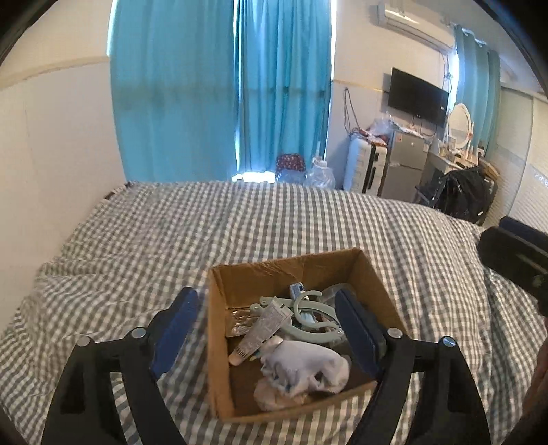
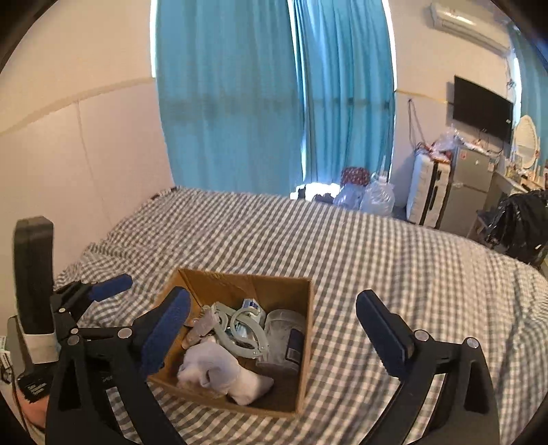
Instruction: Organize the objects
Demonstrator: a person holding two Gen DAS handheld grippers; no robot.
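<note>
Sitting on the checked bedspread (image 1: 274,219) of the bed, an open cardboard box (image 1: 236,291) is seen near the close edge, with its flaps off the top and its contents on view. A crumpled white cloth (image 1: 304,369) lies at the near end of the box. Just beyond it a silver tube (image 1: 260,328) is laid slantwise, and pale green plastic clips (image 1: 301,308) with curved hooks are piled toward the far side. In the right wrist view a dark-capped clear container (image 2: 287,335) is seen against the box's right wall, touching the clips.

The left gripper (image 1: 270,328) is held over the box with its jaws spread wide; one blue pad (image 1: 174,335) stands outside the left wall and the other over the box's right part. Nothing is gripped between them. The right gripper (image 2: 274,335) is likewise held above the box with its jaws wide and empty, the left pad over the box's near left corner and the right pad well clear of the right wall, above the bedspread.

Farther off, turquoise curtains (image 1: 222,92) hang behind the bed. To the right, a white suitcase (image 1: 363,167), a small grey fridge (image 1: 407,167) and a wall-mounted television (image 1: 418,96) are seen, with an air conditioner (image 2: 465,24) high on the wall.
</note>
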